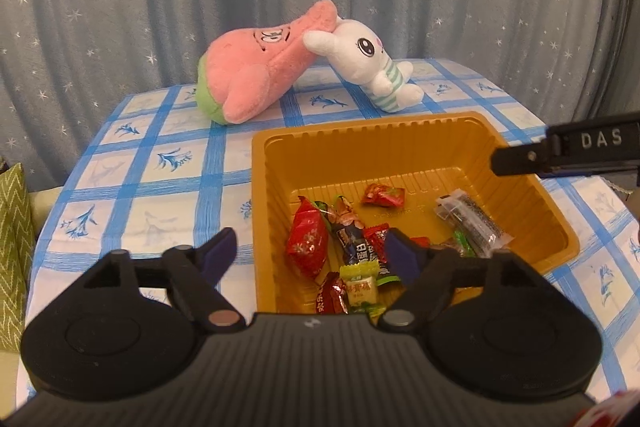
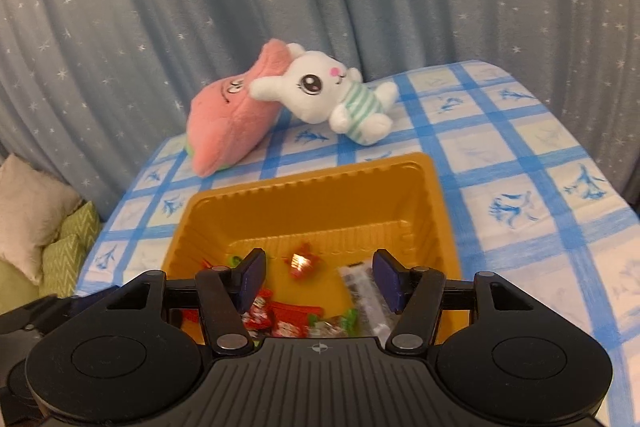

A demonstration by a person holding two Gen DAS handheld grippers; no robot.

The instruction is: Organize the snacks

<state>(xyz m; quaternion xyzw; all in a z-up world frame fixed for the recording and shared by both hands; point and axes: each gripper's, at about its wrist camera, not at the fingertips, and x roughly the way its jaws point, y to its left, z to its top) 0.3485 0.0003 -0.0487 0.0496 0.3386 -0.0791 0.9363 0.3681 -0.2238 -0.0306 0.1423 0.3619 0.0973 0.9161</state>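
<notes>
A gold plastic tray (image 1: 400, 139) stands on the blue checked tablecloth and holds several wrapped snacks: a red packet (image 1: 308, 243), a small red candy (image 1: 383, 195), a clear black-speckled bar (image 1: 472, 219) and a yellow-green candy (image 1: 362, 287). My left gripper (image 1: 312, 255) is open and empty above the tray's near left corner. My right gripper (image 2: 318, 277) is open and empty above the tray (image 2: 320, 179), over the snacks; its finger (image 1: 520, 159) shows in the left wrist view at the tray's right rim.
A pink plush (image 1: 256, 67) and a white rabbit plush (image 1: 368, 63) lie at the table's far edge before a starry grey curtain. Green and beige cushions (image 2: 48, 227) sit left of the table. Tablecloth (image 2: 540, 187) extends right of the tray.
</notes>
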